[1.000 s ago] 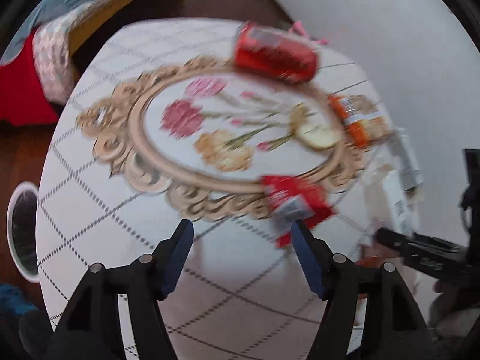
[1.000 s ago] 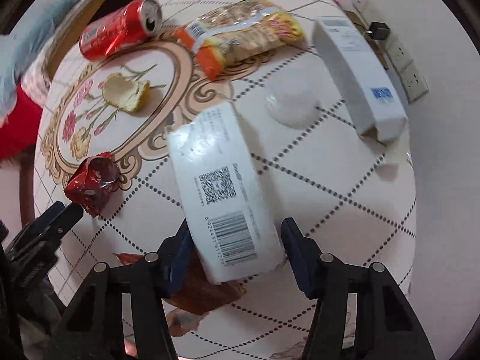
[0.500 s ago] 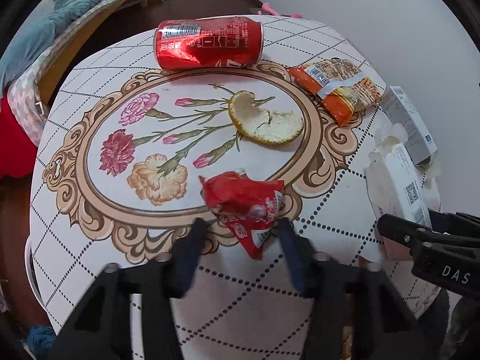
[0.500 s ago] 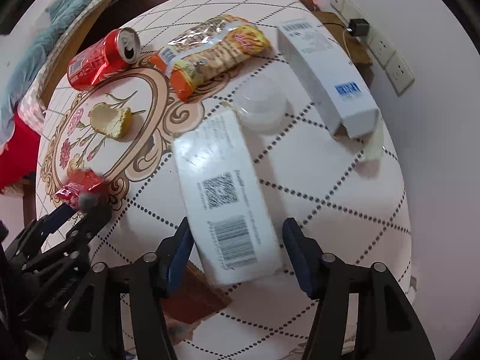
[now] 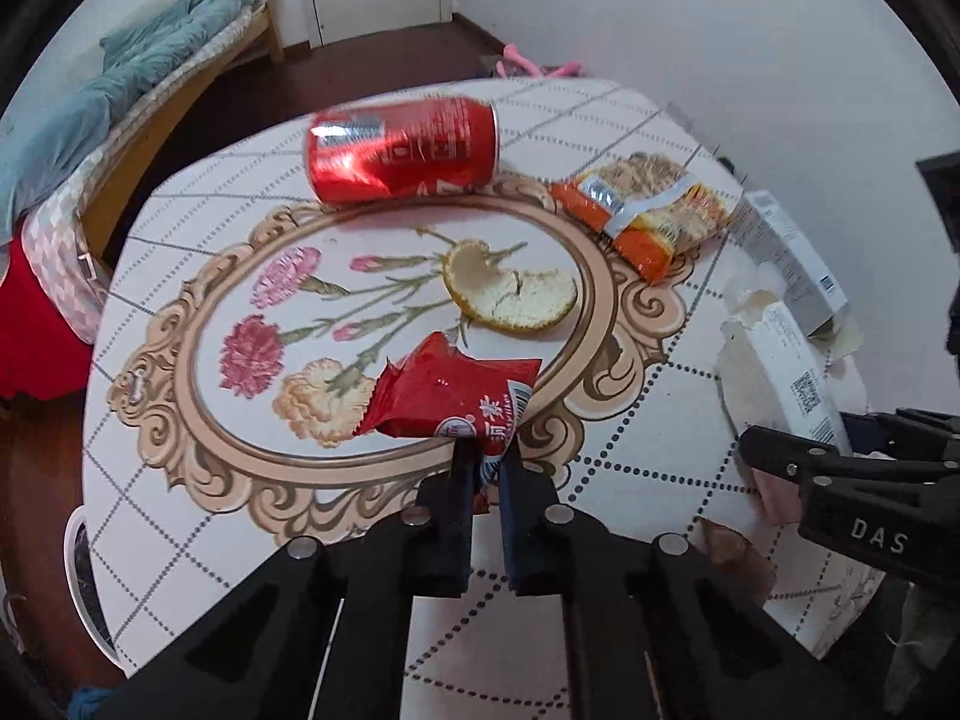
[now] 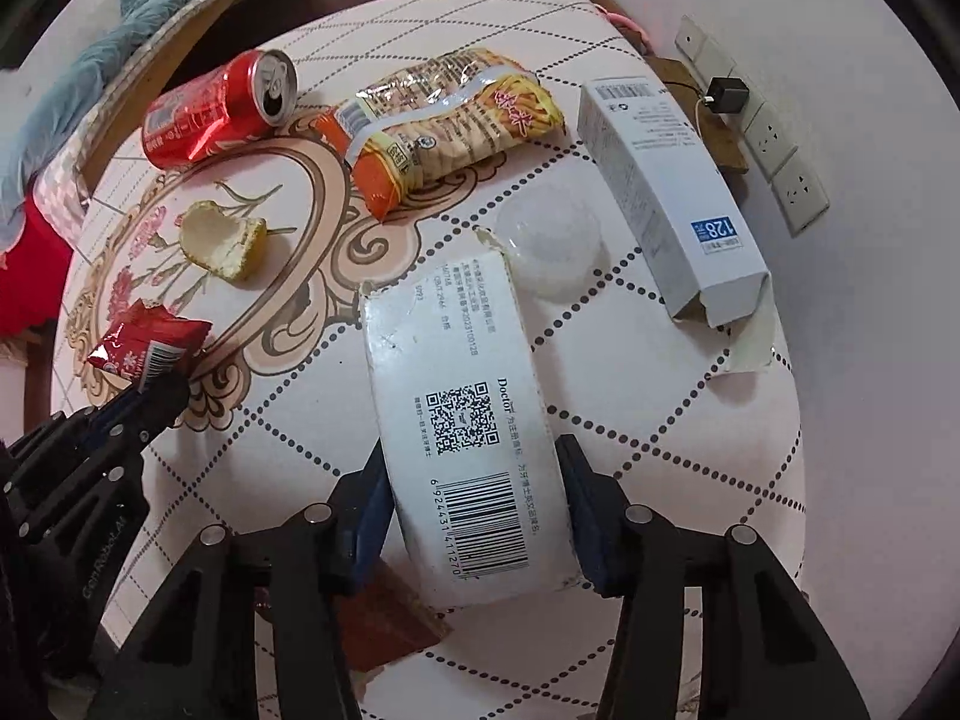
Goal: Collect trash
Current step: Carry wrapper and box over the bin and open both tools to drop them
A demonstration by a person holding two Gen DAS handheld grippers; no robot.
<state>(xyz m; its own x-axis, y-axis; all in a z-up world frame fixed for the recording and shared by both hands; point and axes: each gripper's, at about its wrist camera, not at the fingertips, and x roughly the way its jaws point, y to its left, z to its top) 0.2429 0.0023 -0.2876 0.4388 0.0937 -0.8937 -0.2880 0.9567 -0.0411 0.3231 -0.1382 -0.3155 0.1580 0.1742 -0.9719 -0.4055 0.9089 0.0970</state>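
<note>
On the round flower-print table [image 5: 240, 510], my left gripper [image 5: 485, 456] is shut on the near edge of a crumpled red wrapper [image 5: 456, 396]. In the right wrist view the same wrapper [image 6: 144, 348] sits at the left with the left gripper [image 6: 156, 390] on it. My right gripper [image 6: 474, 480] points down over a white box [image 6: 462, 408] printed with a barcode. Its jaws are closing, and the blue pads [image 6: 372, 498] touch the box's two long sides. A dented red can [image 5: 402, 150], an orange peel [image 5: 510, 294] and an orange snack bag [image 5: 648, 210] lie farther back.
A tall white carton [image 6: 666, 192] and a clear plastic lid [image 6: 552, 240] lie near the wall side. Wall sockets [image 6: 774, 138] with a charger are to the right. A bed [image 5: 150, 60] stands at the back left, and a round white bin [image 5: 78, 588] is on the floor.
My left gripper moved across to the red wrapper and its jaws went from wide open to shut on it. The right jaws narrowed onto the white box.
</note>
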